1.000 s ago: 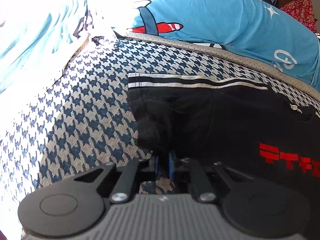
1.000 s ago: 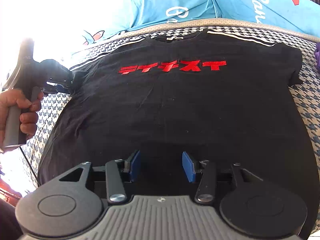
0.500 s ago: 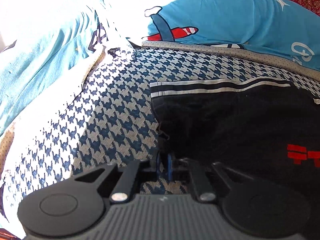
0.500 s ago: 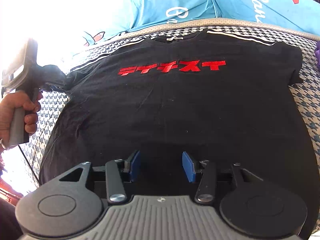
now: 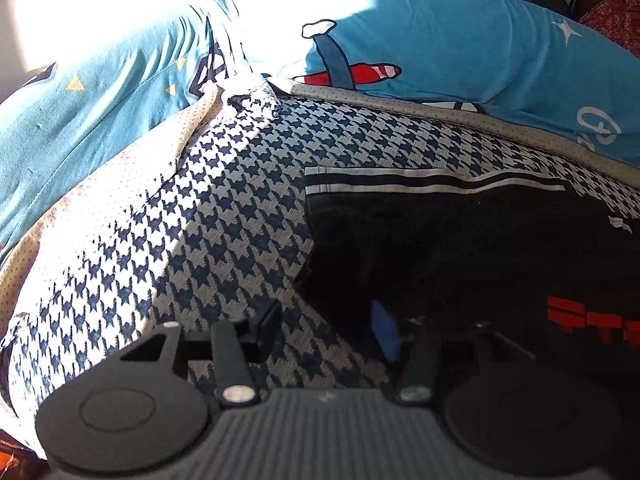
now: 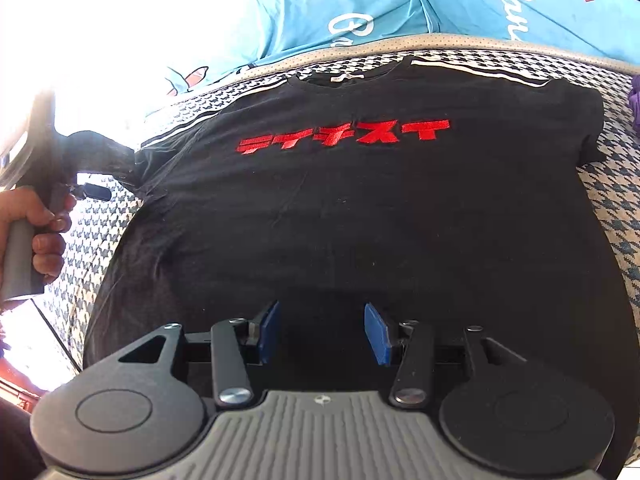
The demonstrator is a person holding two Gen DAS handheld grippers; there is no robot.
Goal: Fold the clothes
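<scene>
A black T-shirt (image 6: 360,208) with red lettering lies spread flat, front up, on a houndstooth bed cover (image 6: 612,200). Its left sleeve with white stripes shows in the left wrist view (image 5: 400,216). My left gripper (image 5: 328,332) is open and empty, just off the sleeve's lower edge; its right finger is over the black cloth, its left over the cover. It also shows at the left of the right wrist view (image 6: 92,176), held by a hand. My right gripper (image 6: 322,330) is open and empty above the shirt's lower hem.
Blue pillows with cartoon prints (image 5: 460,40) (image 6: 400,8) line the far side of the bed. A grey dotted sheet edge (image 5: 400,104) runs below them. A purple item (image 6: 634,96) sits at the right edge. Strong sunlight washes out the upper left.
My left gripper has opened and let go of the sleeve, which now lies flat on the cover. The right gripper has not moved.
</scene>
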